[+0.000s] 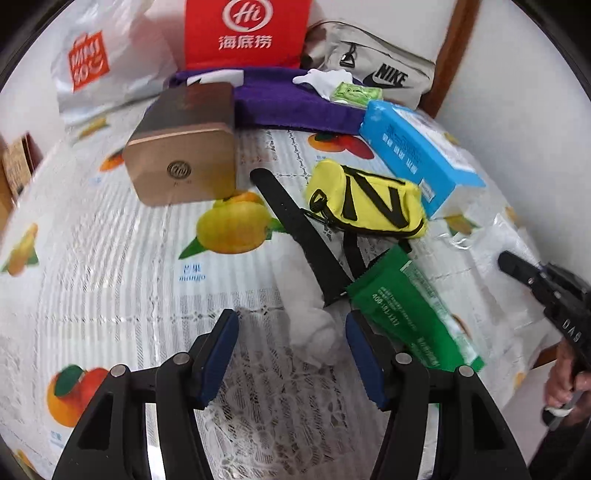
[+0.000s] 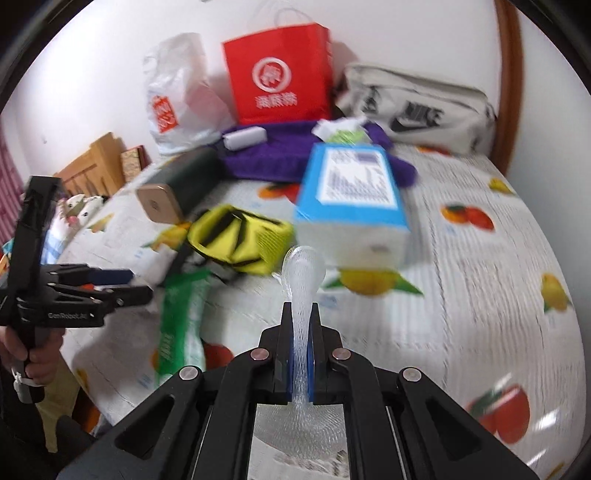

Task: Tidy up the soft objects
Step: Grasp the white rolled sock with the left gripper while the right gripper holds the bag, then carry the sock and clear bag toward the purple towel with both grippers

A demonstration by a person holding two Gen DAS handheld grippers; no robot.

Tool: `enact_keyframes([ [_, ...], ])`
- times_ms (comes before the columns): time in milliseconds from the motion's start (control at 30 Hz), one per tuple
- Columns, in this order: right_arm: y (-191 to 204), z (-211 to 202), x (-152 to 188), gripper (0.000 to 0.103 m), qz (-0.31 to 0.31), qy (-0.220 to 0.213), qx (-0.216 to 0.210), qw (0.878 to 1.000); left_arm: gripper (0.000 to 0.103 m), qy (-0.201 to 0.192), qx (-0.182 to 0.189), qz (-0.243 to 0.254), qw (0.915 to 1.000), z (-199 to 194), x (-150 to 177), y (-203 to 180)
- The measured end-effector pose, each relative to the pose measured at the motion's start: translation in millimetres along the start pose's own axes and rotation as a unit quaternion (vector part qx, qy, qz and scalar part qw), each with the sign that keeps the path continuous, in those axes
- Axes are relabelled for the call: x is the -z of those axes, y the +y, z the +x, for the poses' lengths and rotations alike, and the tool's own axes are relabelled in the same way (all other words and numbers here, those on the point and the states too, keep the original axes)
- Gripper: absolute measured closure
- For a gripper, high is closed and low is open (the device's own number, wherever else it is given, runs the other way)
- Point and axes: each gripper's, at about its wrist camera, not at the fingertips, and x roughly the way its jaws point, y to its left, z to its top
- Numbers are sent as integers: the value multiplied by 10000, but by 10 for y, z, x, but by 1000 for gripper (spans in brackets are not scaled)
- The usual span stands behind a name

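Observation:
My left gripper (image 1: 291, 354) is open above the fruit-print tablecloth (image 1: 110, 258), with a white soft bundle (image 1: 314, 325) lying between its fingers. A green packet (image 1: 413, 314) lies just right of it, and a yellow pouch (image 1: 365, 203) with a black strap (image 1: 295, 229) lies beyond. My right gripper (image 2: 301, 328) is shut on a clear bubble-wrap bag (image 2: 303, 280), held above the table. In the left wrist view the right gripper (image 1: 546, 291) is at the far right. The left gripper (image 2: 110, 284) shows at the left of the right wrist view.
A gold-ended box (image 1: 184, 158), a blue tissue box (image 1: 417, 147), a purple towel (image 1: 295, 99), a red paper bag (image 1: 243, 33), a white plastic bag (image 1: 96, 62) and a grey Nike bag (image 1: 380, 70) crowd the far side. The table's right edge (image 1: 535, 365) is near.

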Motion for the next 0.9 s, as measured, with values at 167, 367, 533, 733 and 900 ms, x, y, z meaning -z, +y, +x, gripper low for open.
enact_keyframes([
  [167, -151, 87, 98, 98, 170, 90, 115, 9997, 73, -168, -486, 87, 9986, 21, -29, 9],
  [367, -243, 189, 125, 98, 304, 144, 53, 9994, 87, -170, -513, -300, 9981, -20, -59, 210],
  [533, -277, 215, 116, 98, 371, 193, 66, 9991, 87, -93, -529, -677, 9963, -74, -35, 344],
  [733, -298, 157, 61, 98, 443, 152, 64, 9989, 87, -185, -668, -886, 9937, -235, -72, 460],
  [900, -305, 124, 15, 98, 450, 150, 32, 9989, 87, -333, -734, -993, 9918, -393, -143, 534],
])
